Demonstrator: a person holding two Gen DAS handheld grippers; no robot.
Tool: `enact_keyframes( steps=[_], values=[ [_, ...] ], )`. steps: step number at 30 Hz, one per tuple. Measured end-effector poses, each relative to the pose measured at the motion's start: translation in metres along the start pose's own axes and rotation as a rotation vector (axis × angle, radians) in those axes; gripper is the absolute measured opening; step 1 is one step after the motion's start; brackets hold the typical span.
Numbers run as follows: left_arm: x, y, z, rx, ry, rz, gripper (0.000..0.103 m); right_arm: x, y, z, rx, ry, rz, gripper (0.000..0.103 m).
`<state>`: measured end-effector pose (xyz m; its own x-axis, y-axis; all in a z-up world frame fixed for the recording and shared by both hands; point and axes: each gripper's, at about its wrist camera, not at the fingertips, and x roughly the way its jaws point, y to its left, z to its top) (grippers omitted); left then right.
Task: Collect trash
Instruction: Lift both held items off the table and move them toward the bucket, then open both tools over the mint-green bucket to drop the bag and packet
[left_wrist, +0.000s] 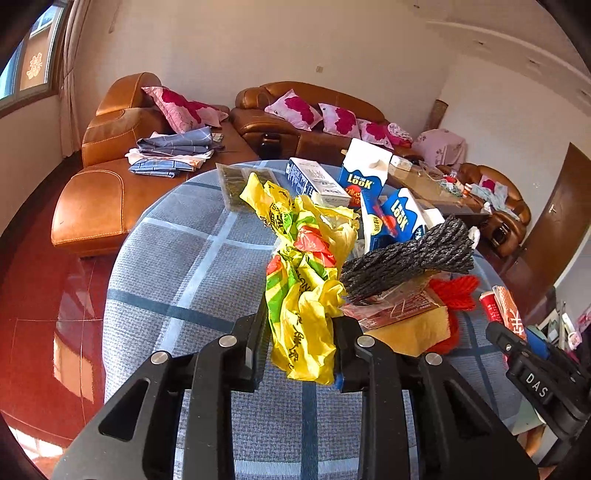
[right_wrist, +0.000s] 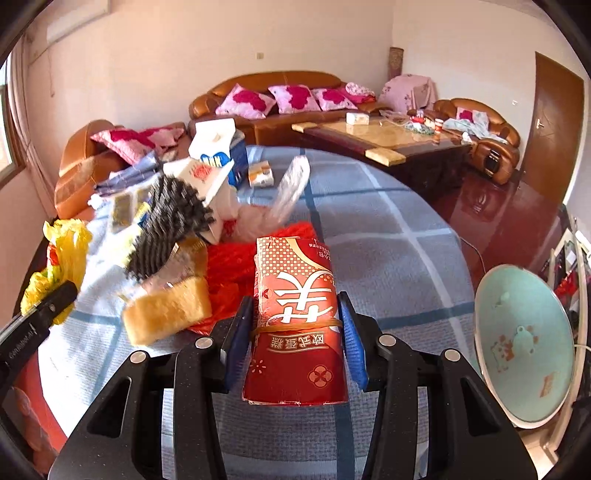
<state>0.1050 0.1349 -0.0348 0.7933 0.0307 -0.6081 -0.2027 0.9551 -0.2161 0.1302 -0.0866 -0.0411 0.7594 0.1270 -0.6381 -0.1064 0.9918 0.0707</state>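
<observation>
My left gripper (left_wrist: 301, 332) is shut on a crumpled yellow plastic bag (left_wrist: 306, 266) with green and red print, held over the blue checked table (left_wrist: 192, 266). My right gripper (right_wrist: 295, 325) is shut on a folded red paper packet (right_wrist: 295, 314) bound with a rubber band. The right gripper also shows at the right edge of the left wrist view (left_wrist: 517, 332). A pile of trash lies on the table: a black woven bundle (left_wrist: 410, 258), blue and white milk cartons (left_wrist: 364, 177), a yellow sponge (right_wrist: 166, 310) and red plastic (right_wrist: 229, 266).
Orange leather sofas (left_wrist: 110, 147) with pink pillows line the far wall. A wooden coffee table (right_wrist: 384, 140) with clutter stands beyond the table. A pale green round dish (right_wrist: 524, 350) is at the right. The floor (left_wrist: 48, 295) is glossy red. A brown door (right_wrist: 554, 125) is at far right.
</observation>
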Motion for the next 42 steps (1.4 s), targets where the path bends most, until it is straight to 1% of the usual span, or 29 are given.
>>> enact_keyframes(
  steps=[4,12,17,22,29,33,37,42],
  values=[
    [-0.005,0.001,0.001,-0.011,0.007,-0.019,0.026,-0.017,-0.002,0.005,0.008,-0.053,0.015,0.045],
    [-0.014,-0.017,0.003,0.009,0.011,-0.053,0.026,-0.032,-0.021,-0.001,0.038,-0.067,0.05,0.045],
    [-0.025,-0.041,0.001,0.057,-0.005,-0.065,0.026,-0.037,-0.033,-0.004,0.063,-0.076,0.066,0.045],
    [-0.033,-0.072,0.0,0.117,-0.009,-0.083,0.026,-0.049,-0.055,-0.004,0.097,-0.104,0.058,0.045],
    [-0.044,-0.122,-0.007,0.201,-0.02,-0.134,0.026,-0.069,-0.094,-0.007,0.127,-0.14,0.006,0.045],
    [-0.049,-0.152,-0.012,0.242,-0.02,-0.177,0.026,-0.081,-0.12,-0.011,0.145,-0.158,-0.033,0.045],
    [-0.053,-0.182,-0.016,0.279,-0.017,-0.217,0.026,-0.09,-0.153,-0.014,0.182,-0.17,-0.075,0.045],
    [-0.055,-0.218,-0.025,0.32,-0.005,-0.261,0.026,-0.096,-0.197,-0.026,0.251,-0.171,-0.145,0.045]
  ],
)
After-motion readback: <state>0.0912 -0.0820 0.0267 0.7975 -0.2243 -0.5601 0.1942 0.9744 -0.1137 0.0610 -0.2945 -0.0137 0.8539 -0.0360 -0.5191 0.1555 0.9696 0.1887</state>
